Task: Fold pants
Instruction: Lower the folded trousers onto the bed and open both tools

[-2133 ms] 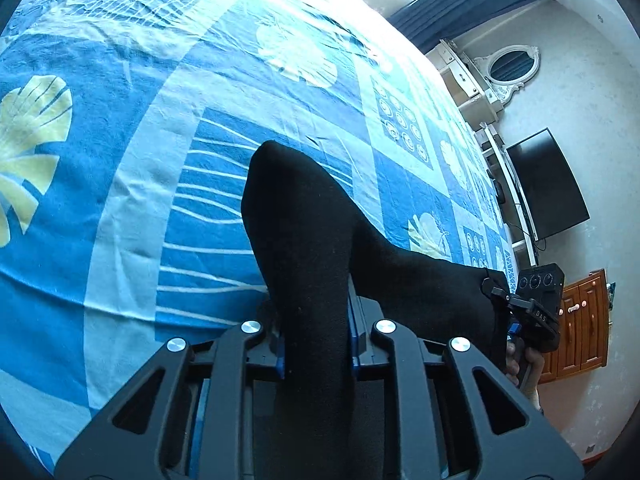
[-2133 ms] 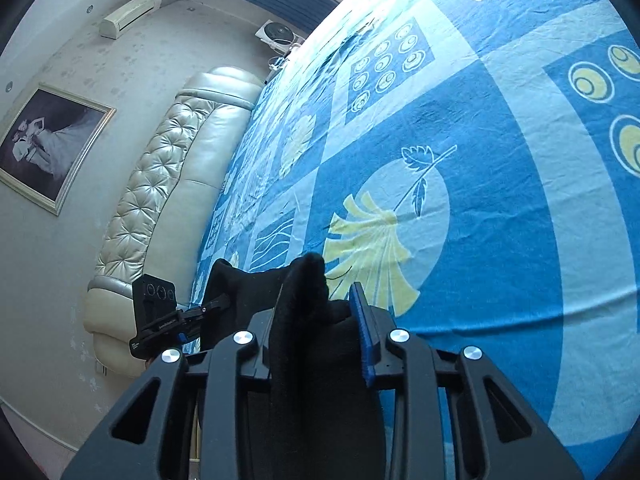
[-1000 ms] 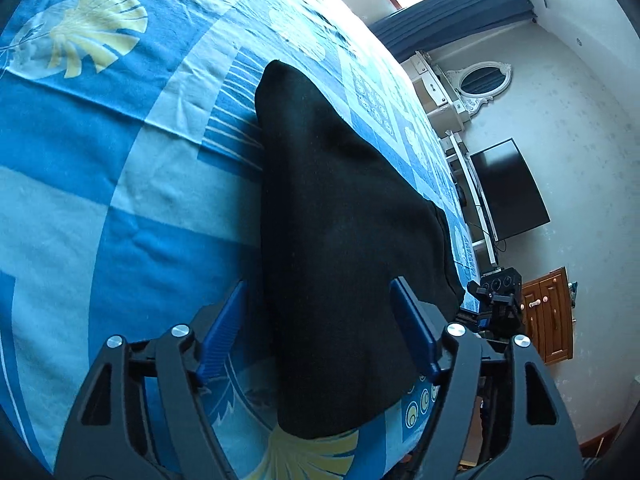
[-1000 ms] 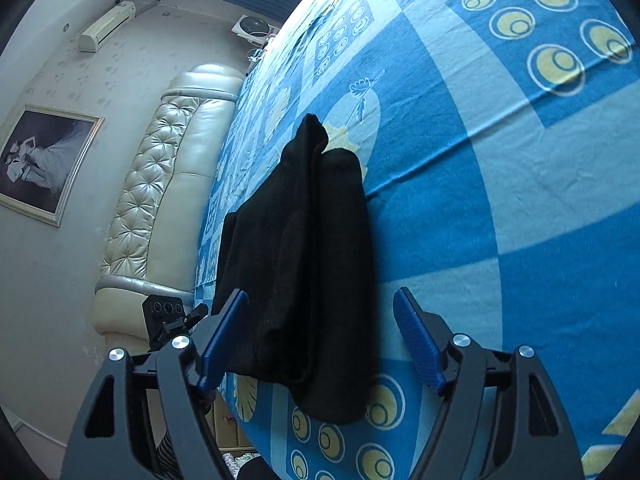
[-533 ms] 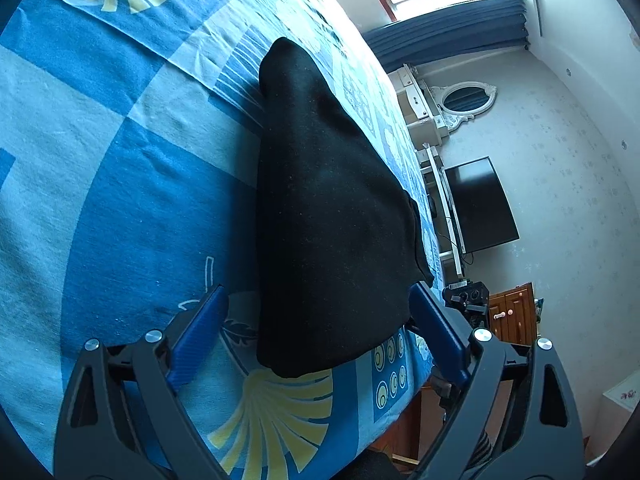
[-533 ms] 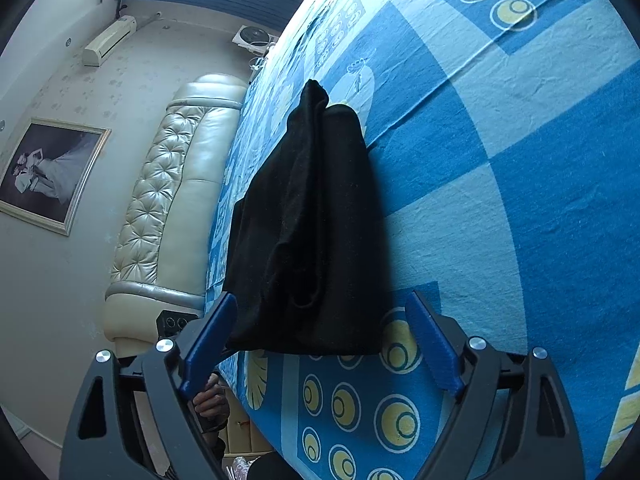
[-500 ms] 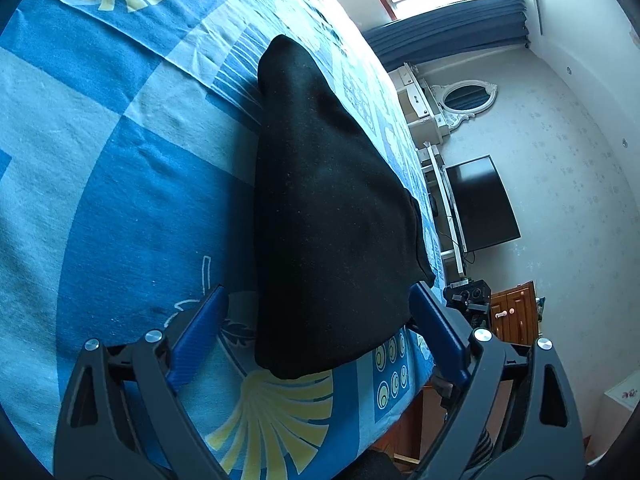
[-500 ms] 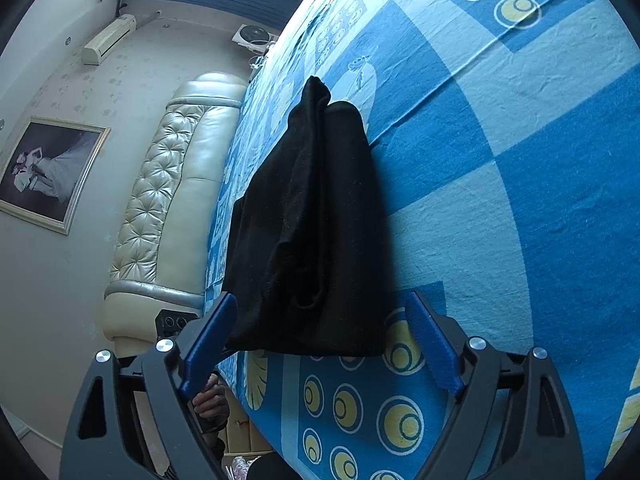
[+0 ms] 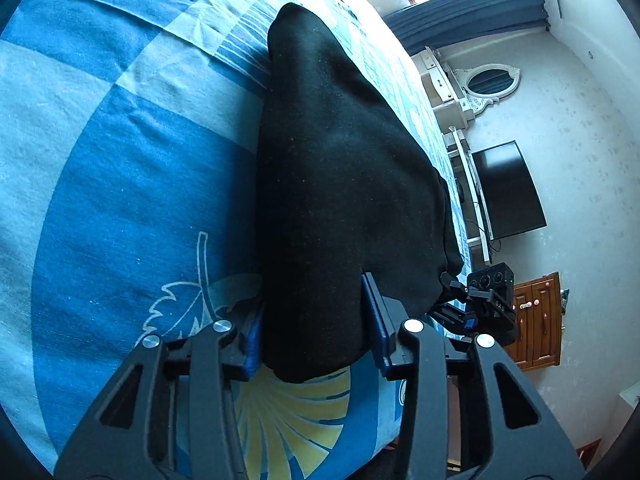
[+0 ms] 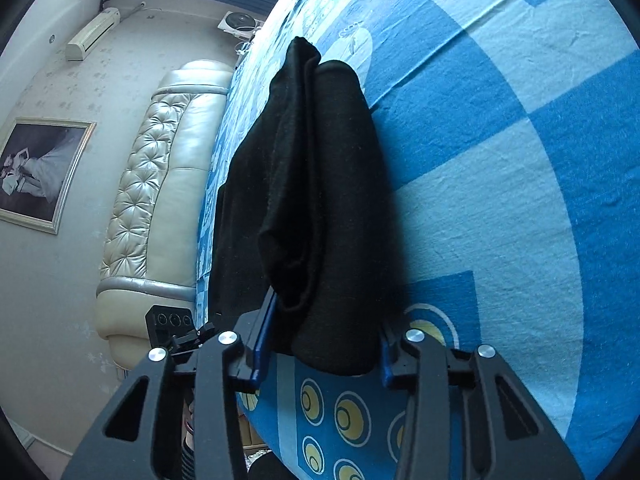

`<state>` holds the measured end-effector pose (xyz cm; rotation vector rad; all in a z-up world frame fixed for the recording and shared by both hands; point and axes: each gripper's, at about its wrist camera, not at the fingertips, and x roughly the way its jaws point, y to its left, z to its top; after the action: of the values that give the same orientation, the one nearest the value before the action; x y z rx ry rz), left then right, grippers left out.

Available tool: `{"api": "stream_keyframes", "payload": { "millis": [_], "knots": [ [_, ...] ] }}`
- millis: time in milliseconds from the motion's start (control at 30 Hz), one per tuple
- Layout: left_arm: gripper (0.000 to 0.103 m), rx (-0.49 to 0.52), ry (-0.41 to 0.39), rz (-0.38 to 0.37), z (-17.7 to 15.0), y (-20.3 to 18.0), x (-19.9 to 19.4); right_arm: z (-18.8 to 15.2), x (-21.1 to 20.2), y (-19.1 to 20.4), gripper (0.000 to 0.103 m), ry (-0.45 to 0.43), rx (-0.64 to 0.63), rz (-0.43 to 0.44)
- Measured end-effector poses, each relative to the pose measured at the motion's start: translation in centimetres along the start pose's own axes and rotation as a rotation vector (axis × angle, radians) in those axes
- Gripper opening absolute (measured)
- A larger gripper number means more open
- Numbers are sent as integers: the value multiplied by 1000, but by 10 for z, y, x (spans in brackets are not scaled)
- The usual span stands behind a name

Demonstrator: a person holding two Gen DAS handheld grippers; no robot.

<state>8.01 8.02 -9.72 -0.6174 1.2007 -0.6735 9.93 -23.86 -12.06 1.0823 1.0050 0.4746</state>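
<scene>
My left gripper [image 9: 312,336] and right gripper [image 10: 320,340] have just been closing, and each now pinches a near corner of the black pants [image 9: 340,168], which lie folded on the blue bedsheet [image 9: 120,160] by its near edge. The cloth looks soft, light and floppy, so corners suit. A moment ago both jaws straddled it wide.

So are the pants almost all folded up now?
Partly. The black pants already lie doubled into a long strip on the blue bedsheet. The left gripper and right gripper have just been closing their jaws on the near end. Another fold, bringing that end up, probably remains.
</scene>
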Motion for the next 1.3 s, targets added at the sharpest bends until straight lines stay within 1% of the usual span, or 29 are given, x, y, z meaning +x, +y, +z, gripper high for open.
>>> {"api": "stream_keyframes", "payload": {
  "millis": [100, 200, 533, 800, 1300],
  "knots": [
    [33, 42, -7, 51, -1, -9, -3, -3, -2, 0, 35, -8, 9, 18],
    [32, 60, -9, 85, -1, -15, -5, -7, -4, 3, 34, -12, 4, 13],
    [31, 85, -14, 140, -7, -21, -10, -16, -11, 9, 33, -5, -12, 2],
    [31, 94, -8, 161, -3, -30, -7, -30, -14, 3, 33, -4, 1, 13],
    [31, 77, -5, 146, 1, -33, -5, -46, -21, -2, 33, 17, -14, 18]
  ]
}}
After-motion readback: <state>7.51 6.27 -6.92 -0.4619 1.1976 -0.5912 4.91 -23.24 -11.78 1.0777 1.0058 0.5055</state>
